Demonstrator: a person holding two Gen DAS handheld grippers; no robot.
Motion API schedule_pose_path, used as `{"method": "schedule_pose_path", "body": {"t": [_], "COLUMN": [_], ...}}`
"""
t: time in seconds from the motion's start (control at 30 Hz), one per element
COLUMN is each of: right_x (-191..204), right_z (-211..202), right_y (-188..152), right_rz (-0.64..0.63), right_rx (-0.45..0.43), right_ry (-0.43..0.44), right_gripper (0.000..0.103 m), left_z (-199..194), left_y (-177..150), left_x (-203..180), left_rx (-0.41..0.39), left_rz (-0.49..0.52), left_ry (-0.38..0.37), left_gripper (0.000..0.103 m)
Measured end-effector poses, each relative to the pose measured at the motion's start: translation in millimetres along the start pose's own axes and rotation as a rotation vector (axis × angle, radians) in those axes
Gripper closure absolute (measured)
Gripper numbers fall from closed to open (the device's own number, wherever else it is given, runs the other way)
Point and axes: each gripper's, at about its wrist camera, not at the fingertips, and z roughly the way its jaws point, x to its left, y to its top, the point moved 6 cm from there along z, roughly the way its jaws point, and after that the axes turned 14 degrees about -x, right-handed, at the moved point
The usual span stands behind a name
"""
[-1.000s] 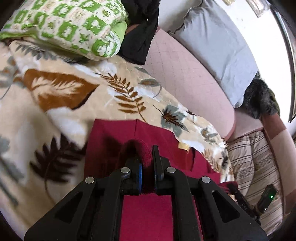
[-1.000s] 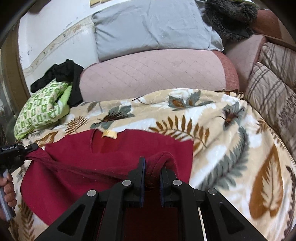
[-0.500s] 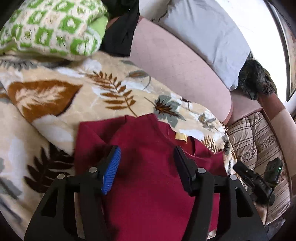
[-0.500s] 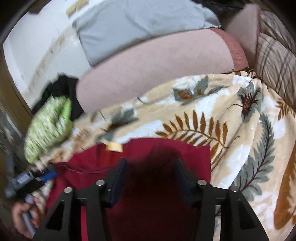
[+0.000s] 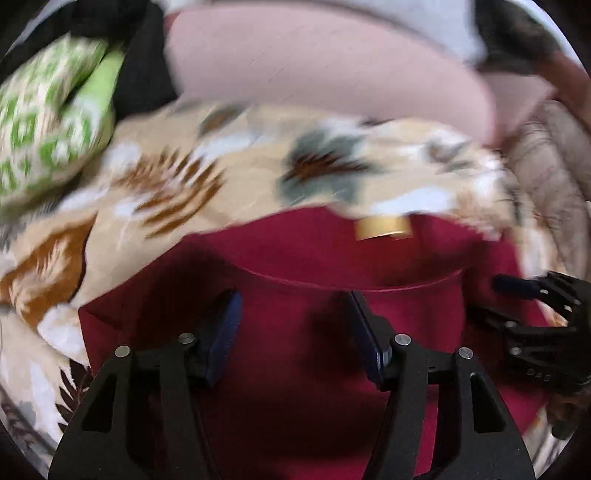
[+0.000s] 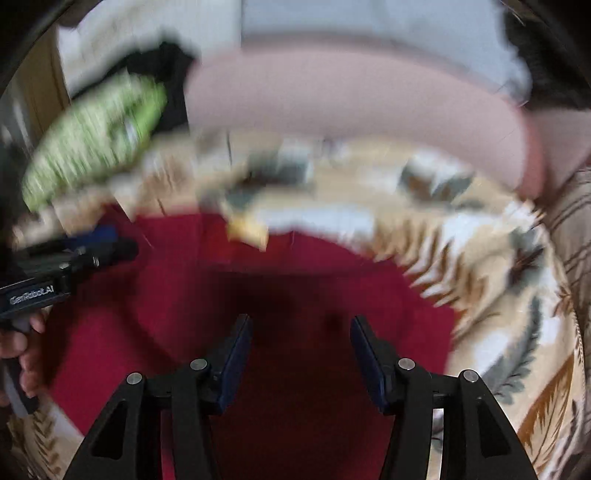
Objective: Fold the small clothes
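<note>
A dark red garment (image 5: 303,266) lies folded on the leaf-print blanket (image 5: 177,184), its yellow neck label (image 5: 384,227) at the far edge. My left gripper (image 5: 293,328) is open and empty just above the garment's near part. My right gripper (image 6: 301,347) is open and empty over the same garment (image 6: 295,273). Each gripper shows in the other's view: the right one at the garment's right edge (image 5: 532,295), the left one at its left edge (image 6: 92,251). Both views are motion-blurred.
A green-and-white patterned pillow (image 5: 48,125) and a black cloth (image 5: 144,74) lie at the back left. A pink sofa back (image 5: 325,66) runs behind the blanket, with a grey cushion (image 6: 369,22) above. A striped cushion (image 6: 576,214) is at the right.
Both grippers were shut on the garment's hem a second ago; they have opened, let it go on the blanket and pulled back and swung over the folded garment.
</note>
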Motion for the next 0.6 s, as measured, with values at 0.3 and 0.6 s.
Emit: {"method": "schedule_pose_path", "body": {"t": [0.3, 0.6], "right_x": [-47.5, -47.1], "right_z": [58.3, 44.3], "right_y": [19.9, 14.1], "right_rz": [0.159, 0.147], "right_rx": [-0.021, -0.189], "right_ry": [0.036, 0.049], "right_gripper": [0.045, 0.043], "left_z": [-2.3, 4.3], "left_y": [-7.6, -4.7], "left_x": [46.2, 50.2], "left_rx": [-0.21, -0.186], "left_rz": [-0.189, -0.239], "left_ry": [-0.094, -0.084], "left_gripper": [0.048, 0.057]}}
